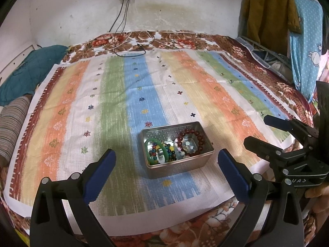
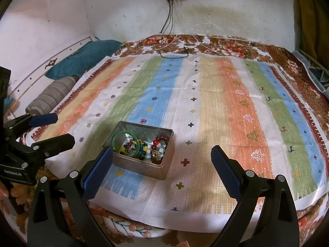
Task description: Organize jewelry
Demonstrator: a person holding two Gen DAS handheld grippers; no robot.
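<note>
While both claws hang over the striped, multicoloured woven cloth (image 1: 115, 94), nothing is gripped. At nine o'clock sit one teal quilted cushion (image 1: 30, 70) and one brown striped bolster (image 1: 12, 121). The left gripper (image 1: 167, 164) stands spread wide, its two blue pads (image 1: 102, 170) bare, framing one open rectangular silver tin (image 1: 205, 154) at centre. Inside the tin: one green jade-like bangle (image 1: 153, 142) on its nine o'clock side, one mixed-colour glass bead bracelet (image 1: 167, 152) in the middle, one dark red bead bracelet (image 1: 197, 138) toward three o'clock. Smaller bits in the tin are too tangled to count. At three o'clock, the right gripper (image 2: 162, 156) is gaping wide too, holding nothing, with the tin just past its left pad. Two dark cables (image 2: 167, 24) drop at twelve o'clock.
</note>
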